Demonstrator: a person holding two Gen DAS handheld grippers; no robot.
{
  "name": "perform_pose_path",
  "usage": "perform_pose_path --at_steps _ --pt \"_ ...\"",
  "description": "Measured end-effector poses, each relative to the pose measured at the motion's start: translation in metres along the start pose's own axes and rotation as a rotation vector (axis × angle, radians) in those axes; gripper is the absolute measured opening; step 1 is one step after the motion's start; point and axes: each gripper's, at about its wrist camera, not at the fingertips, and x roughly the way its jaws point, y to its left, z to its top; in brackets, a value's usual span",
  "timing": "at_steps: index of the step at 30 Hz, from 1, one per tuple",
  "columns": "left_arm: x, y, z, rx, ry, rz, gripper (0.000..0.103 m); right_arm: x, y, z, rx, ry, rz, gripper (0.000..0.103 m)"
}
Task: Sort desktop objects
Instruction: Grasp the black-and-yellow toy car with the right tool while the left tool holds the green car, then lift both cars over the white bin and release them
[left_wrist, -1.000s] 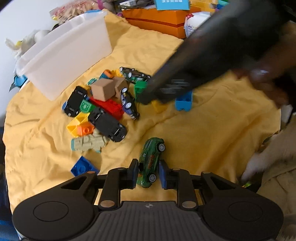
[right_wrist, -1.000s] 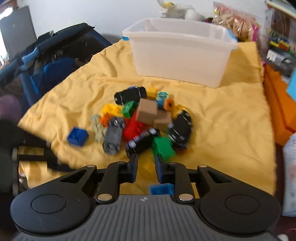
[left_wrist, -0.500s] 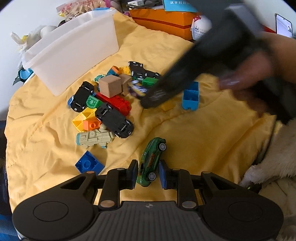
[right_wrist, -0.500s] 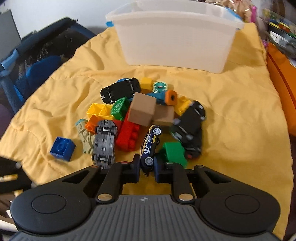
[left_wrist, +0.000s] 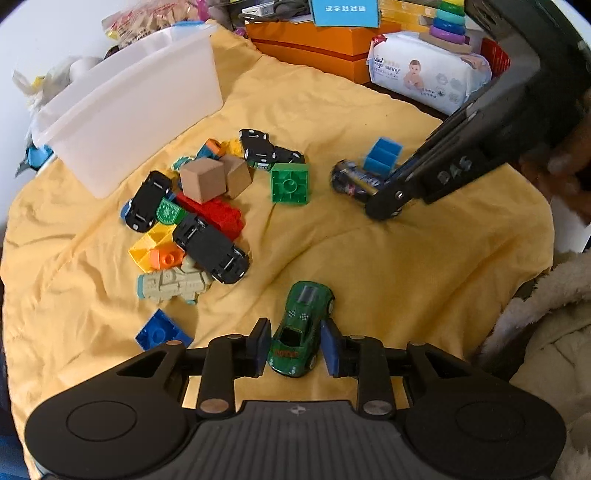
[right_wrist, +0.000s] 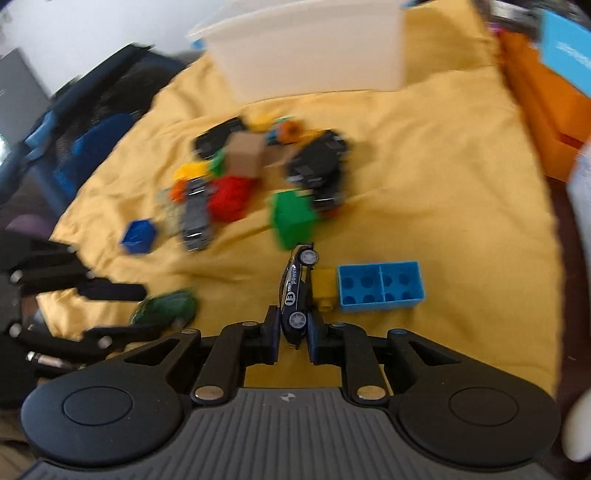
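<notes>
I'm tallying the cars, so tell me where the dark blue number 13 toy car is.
The dark blue number 13 toy car sits clamped in the right gripper, beside the small yellow brick and the light blue rectangular brick.

Both grippers low over the cloth, each straddling a toy car.

Left gripper (left_wrist: 293, 347) with jaws parted, small gaps either side of the green car (left_wrist: 300, 328). Right gripper (right_wrist: 292, 334) with jaws pressed against the dark blue car (right_wrist: 296, 291), angled down from the right.

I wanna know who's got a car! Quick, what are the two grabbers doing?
Left gripper: open around the green car, not squeezing it.
Right gripper: closed on the dark blue car.
</notes>
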Motion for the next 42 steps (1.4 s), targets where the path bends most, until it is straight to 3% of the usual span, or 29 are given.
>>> perform_pose_path --at_steps 2,5,7,9,12,14,16,20,29,31,32,42 --pt "-0.002 -0.001 0.000 0.001 0.000 0.006 0.034 -0.006 -0.001 0.000 -0.008 0.012 0.062 0.016" --pt "-0.003 -0.001 -0.001 0.005 0.000 0.006 0.037 -0.003 0.001 -0.001 -0.001 0.085 0.228 0.016" --pt "-0.002 -0.001 -0.001 0.000 0.007 0.009 0.041 0.006 -0.002 -0.003 0.024 0.138 0.286 0.017" --pt "-0.001 -0.001 -0.001 -0.006 0.009 0.020 0.041 0.007 -0.003 -0.006 0.013 0.156 0.257 0.023" --pt "-0.002 0.002 0.000 -0.039 0.000 0.018 0.041 -0.011 0.003 -0.009 -0.073 0.082 0.110 0.040" --pt "-0.001 0.007 0.000 -0.071 0.004 0.001 0.041 -0.021 0.008 -0.010 -0.132 0.050 0.036 0.040" --pt "0.003 0.010 0.000 -0.084 0.012 0.001 0.041 -0.028 0.018 -0.009 -0.203 0.007 0.021 0.040" --pt "0.009 0.012 0.001 -0.090 0.019 -0.019 0.041 -0.016 0.042 -0.007 -0.330 -0.001 -0.052 0.039" --pt "0.023 0.011 -0.003 -0.075 0.022 -0.061 0.039 0.013 0.046 -0.020 -0.343 0.053 -0.101 0.042" --pt "0.022 0.015 -0.003 -0.085 0.018 -0.085 0.035 0.010 0.045 -0.024 -0.343 0.040 -0.095 0.032" --pt "0.021 0.017 -0.003 -0.095 0.016 -0.088 0.034 0.010 0.046 -0.023 -0.339 0.043 -0.092 0.033" --pt "-0.014 0.057 0.033 -0.198 -0.086 0.013 0.034 -0.010 0.046 0.004 -0.294 -0.032 -0.112 0.033"
